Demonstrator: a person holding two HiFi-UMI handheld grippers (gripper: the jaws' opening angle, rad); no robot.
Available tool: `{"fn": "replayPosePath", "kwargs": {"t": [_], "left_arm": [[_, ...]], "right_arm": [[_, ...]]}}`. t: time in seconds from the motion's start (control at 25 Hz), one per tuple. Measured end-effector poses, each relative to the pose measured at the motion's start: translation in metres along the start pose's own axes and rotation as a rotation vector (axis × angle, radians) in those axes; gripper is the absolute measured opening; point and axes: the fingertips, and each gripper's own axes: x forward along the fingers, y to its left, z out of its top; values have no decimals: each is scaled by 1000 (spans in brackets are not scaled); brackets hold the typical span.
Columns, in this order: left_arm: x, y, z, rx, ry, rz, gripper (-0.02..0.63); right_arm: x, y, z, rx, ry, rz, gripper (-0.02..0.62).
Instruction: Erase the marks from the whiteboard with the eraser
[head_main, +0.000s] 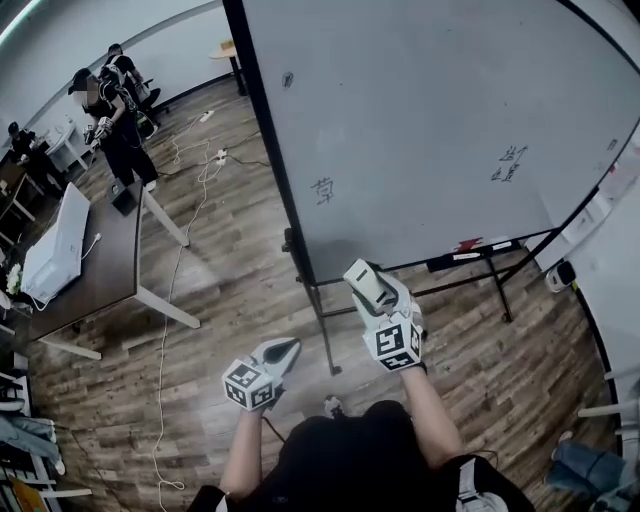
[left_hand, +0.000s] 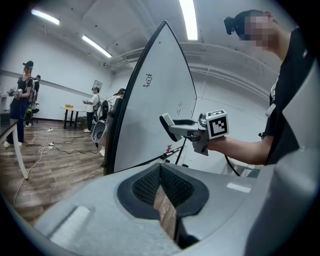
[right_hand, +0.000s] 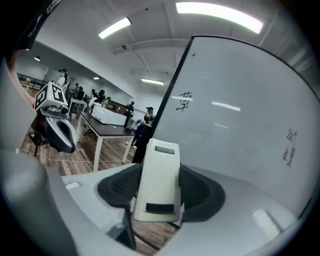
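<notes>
A big whiteboard (head_main: 420, 120) on a black stand faces me. It bears a dark mark (head_main: 322, 190) at its lower left and another mark (head_main: 510, 163) at the right. My right gripper (head_main: 364, 282) is shut on a white eraser (head_main: 370, 288), held a little below and in front of the board's bottom edge, apart from it. In the right gripper view the eraser (right_hand: 159, 182) stands upright between the jaws of the right gripper (right_hand: 160, 192), with the left mark (right_hand: 186, 101) above it. My left gripper (head_main: 285, 351) hangs lower left, shut and empty; the left gripper (left_hand: 161, 184) holds nothing.
The board's ledge (head_main: 480, 252) holds markers. The stand's leg (head_main: 325, 335) drops between my grippers. A brown table (head_main: 95, 275) with a white box (head_main: 55, 250) stands at left. White cables (head_main: 178, 270) trail over the wood floor. People (head_main: 118, 115) stand far left.
</notes>
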Motion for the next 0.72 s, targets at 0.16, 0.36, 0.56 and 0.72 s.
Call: {"fn": "replayPosePath", "kwargs": {"t": [0.16,0.36,0.56,0.72], "left_arm": [[11,6,0,3,21,-36,11],[20,13,1,11,47,-51,11],[20,23,6,8,48,-41,11],[20,35,8,8,55,-34,11]], "right_arm": [[15,-14,25,-40,-19,-86,249],[35,-31,47,-33,-54,-140,249],[50,-38,60,-75,-53,-184,247],[62,-43,68,-119,-69,-215,247]]}}
